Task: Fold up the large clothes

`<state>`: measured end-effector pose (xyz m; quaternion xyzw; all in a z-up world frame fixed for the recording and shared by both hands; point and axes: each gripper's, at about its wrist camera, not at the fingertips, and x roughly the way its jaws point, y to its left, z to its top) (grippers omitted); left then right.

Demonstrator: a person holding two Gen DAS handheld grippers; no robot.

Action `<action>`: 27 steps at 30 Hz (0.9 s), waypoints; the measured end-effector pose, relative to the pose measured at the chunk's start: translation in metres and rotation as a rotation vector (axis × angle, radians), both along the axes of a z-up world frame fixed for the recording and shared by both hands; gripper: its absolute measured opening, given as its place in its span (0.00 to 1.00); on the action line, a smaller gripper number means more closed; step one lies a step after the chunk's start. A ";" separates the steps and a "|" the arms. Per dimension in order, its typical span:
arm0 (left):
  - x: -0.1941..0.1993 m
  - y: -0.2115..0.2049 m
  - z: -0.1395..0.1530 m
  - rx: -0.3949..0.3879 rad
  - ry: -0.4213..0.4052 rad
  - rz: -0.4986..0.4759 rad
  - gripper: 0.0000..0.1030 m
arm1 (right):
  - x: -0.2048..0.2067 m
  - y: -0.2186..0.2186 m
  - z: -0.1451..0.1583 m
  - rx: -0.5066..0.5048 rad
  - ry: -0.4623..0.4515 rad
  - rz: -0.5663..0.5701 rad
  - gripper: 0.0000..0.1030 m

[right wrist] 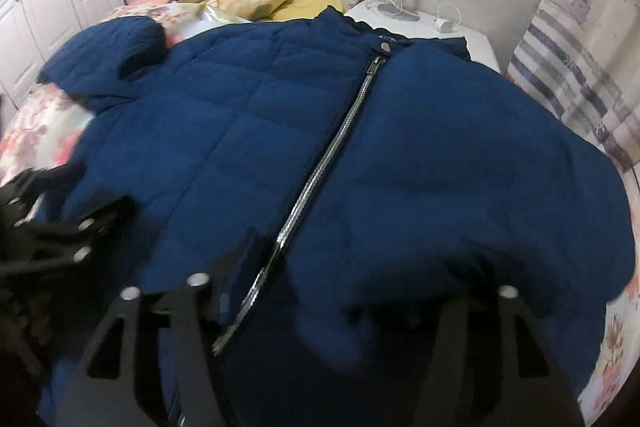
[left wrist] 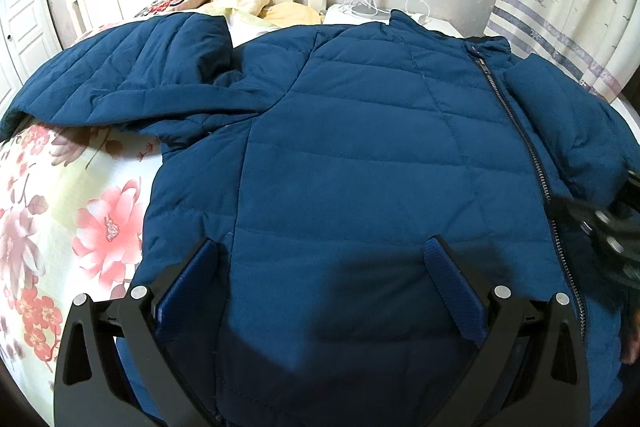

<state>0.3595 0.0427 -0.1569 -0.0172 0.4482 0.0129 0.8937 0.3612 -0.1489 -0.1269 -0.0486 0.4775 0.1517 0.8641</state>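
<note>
Navy puffer jacket zipped, spread face-up across floral bed. Sleeve-folding step: right sleeve already over front. Left gripper wide open, empty; right gripper blurred, part-open, grip unclear. Next likely: far-side sleeve inward.

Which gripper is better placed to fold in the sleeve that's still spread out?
Left, probably. The spread sleeve lies on the left gripper's side, and its jaws stand open above the jacket. The other sleeve already lies folded over the front.
</note>
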 end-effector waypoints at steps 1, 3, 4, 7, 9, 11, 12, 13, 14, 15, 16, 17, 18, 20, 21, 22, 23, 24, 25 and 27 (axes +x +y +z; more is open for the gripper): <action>0.000 0.000 0.000 0.001 0.001 0.000 0.96 | -0.010 -0.013 0.011 0.041 0.000 -0.010 0.65; 0.000 0.000 0.000 -0.002 -0.001 0.000 0.96 | -0.033 -0.026 0.036 0.109 -0.038 -0.026 0.68; 0.000 0.001 0.000 -0.007 -0.003 -0.001 0.96 | -0.050 -0.037 0.050 0.137 -0.073 -0.041 0.70; -0.002 0.004 0.002 -0.034 -0.020 0.000 0.96 | -0.071 -0.067 0.072 0.163 -0.140 -0.138 0.76; -0.007 0.003 0.008 -0.048 -0.049 -0.005 0.96 | -0.087 -0.098 0.065 0.149 -0.136 -0.248 0.76; -0.014 -0.006 0.018 -0.085 -0.081 -0.057 0.96 | -0.096 -0.123 0.048 0.161 -0.093 -0.330 0.76; -0.017 -0.017 0.026 -0.094 -0.088 -0.105 0.96 | -0.098 -0.132 0.037 0.186 -0.067 -0.349 0.76; -0.019 -0.032 0.034 -0.083 -0.097 -0.154 0.96 | -0.102 -0.140 0.026 0.212 -0.044 -0.366 0.76; -0.022 -0.054 0.046 -0.043 -0.115 -0.222 0.96 | -0.104 -0.149 0.012 0.243 -0.016 -0.392 0.75; -0.023 -0.071 0.054 -0.009 -0.127 -0.266 0.96 | -0.108 -0.152 0.004 0.266 -0.026 -0.399 0.75; -0.023 -0.095 0.064 0.043 -0.145 -0.333 0.96 | -0.112 -0.153 0.003 0.266 -0.063 -0.399 0.76; -0.022 -0.114 0.070 0.081 -0.155 -0.379 0.96 | -0.113 -0.147 0.001 0.250 -0.070 -0.398 0.76; -0.020 -0.142 0.077 0.142 -0.172 -0.439 0.96 | -0.114 -0.145 0.002 0.225 -0.077 -0.395 0.76; -0.016 -0.188 0.085 0.220 -0.197 -0.531 0.96 | -0.114 -0.144 0.001 0.198 -0.083 -0.390 0.76; -0.012 -0.214 0.087 0.232 -0.199 -0.591 0.96 | -0.113 -0.143 0.000 0.199 -0.086 -0.389 0.76; -0.007 -0.238 0.087 0.232 -0.187 -0.646 0.96 | -0.113 -0.146 -0.001 0.208 -0.087 -0.390 0.76; -0.001 -0.260 0.084 0.243 -0.175 -0.691 0.96 | -0.111 -0.144 -0.001 0.218 -0.089 -0.390 0.76; 0.003 -0.275 0.080 0.261 -0.167 -0.713 0.96 | -0.108 -0.143 -0.003 0.232 -0.091 -0.391 0.76; 0.010 -0.293 0.073 0.286 -0.151 -0.738 0.96 | -0.108 -0.147 -0.003 0.254 -0.092 -0.391 0.76; 0.022 -0.318 0.058 0.323 -0.117 -0.769 0.94 | -0.108 -0.148 -0.004 0.281 -0.094 -0.393 0.76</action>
